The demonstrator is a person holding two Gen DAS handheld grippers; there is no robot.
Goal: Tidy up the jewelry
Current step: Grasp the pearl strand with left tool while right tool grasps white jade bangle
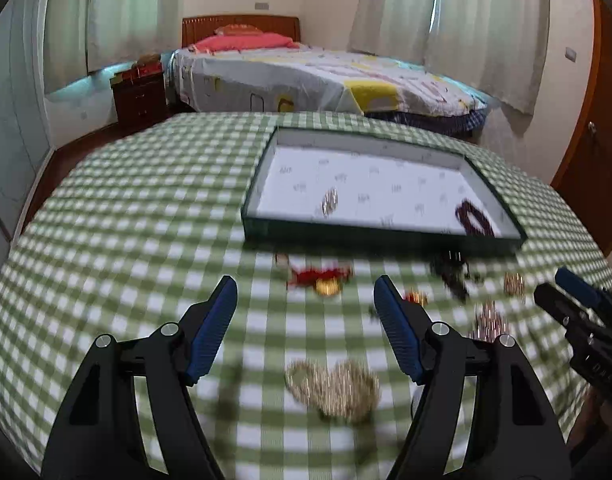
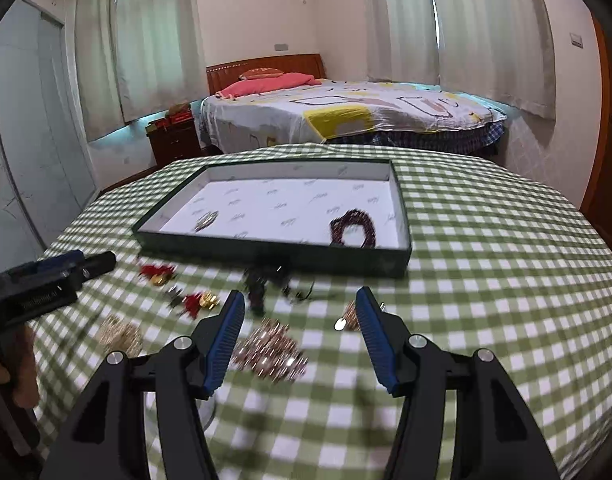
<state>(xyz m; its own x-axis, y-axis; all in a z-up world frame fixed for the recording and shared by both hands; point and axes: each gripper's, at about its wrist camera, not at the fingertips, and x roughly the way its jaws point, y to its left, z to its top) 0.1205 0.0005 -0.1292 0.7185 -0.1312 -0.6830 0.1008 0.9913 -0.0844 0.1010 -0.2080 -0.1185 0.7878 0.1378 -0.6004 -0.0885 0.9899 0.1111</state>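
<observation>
Checked green tablecloth (image 2: pixel 486 248) carries loose jewelry just before the tray (image 2: pixel 274 250). Both my left gripper (image 1: pixel 306 300) and right gripper (image 2: pixel 298 312) gape empty; next, I judge, pinch the rose-gold chain (image 2: pixel 270 354).

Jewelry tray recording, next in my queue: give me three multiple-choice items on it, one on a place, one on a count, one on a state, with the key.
1. Where does the dark red bead bracelet lie?
A. on the cloth beside the tray
B. inside the tray, near its right end
C. between a gripper's fingers

2. How many pieces lie in the tray?
A. none
B. two
C. five

3. How is the right gripper?
A. open, holding nothing
B. shut on a necklace
C. shut on the tray's rim

Key: 1 B, the bracelet rests on the tray's white liner by its right wall. 2 B, only the bracelet and a silver piece. 3 A, its fingers stand apart above the checked tablecloth.
</observation>
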